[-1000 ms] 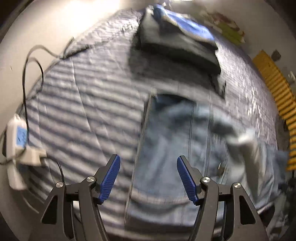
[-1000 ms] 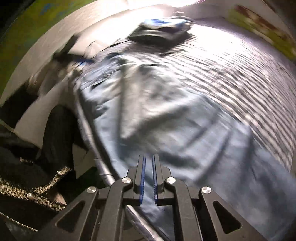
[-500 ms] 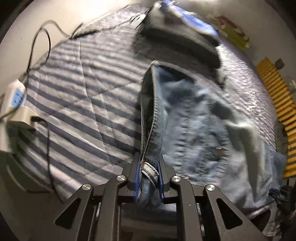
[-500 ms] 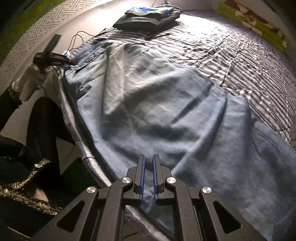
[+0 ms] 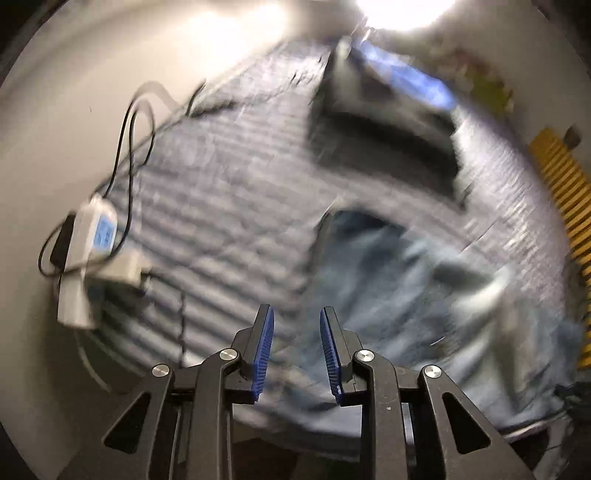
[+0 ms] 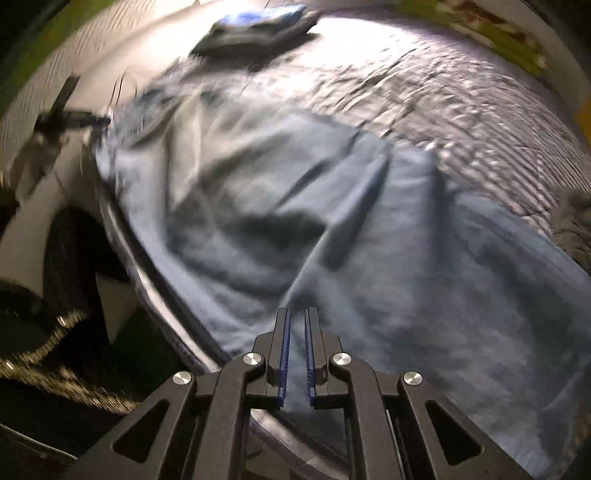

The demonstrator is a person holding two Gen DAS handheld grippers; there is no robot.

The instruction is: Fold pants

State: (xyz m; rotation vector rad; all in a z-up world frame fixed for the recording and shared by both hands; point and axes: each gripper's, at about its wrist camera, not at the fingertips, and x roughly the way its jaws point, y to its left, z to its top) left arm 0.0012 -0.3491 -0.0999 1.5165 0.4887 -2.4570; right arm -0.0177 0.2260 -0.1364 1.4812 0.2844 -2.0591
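Light blue denim pants (image 5: 388, 295) lie spread on a striped quilt (image 5: 221, 221). My left gripper (image 5: 296, 314) hovers over their near left edge. Its jaws are opening, and the blue pads (image 5: 264, 350) touch no cloth. In the right wrist view the pants (image 6: 258, 221) run from the gripper toward the far left. A raised crease climbs straight to my right gripper (image 6: 297, 314), which is shut on the denim at the near edge. Both views are blurred by motion.
A folded stack of dark and blue clothes (image 5: 388, 110) sits at the far end of the bed (image 6: 255, 33). A white power strip with black cables (image 5: 88, 251) lies off the bed's left side. Yellow slats (image 5: 565, 192) stand at the right. A person's dark garment (image 6: 55, 350) is at lower left.
The left gripper closed on the pants' waistband edge half a second ago, then let it go and rose; its pads now stand apart. The right gripper stayed shut and shifted sideways.
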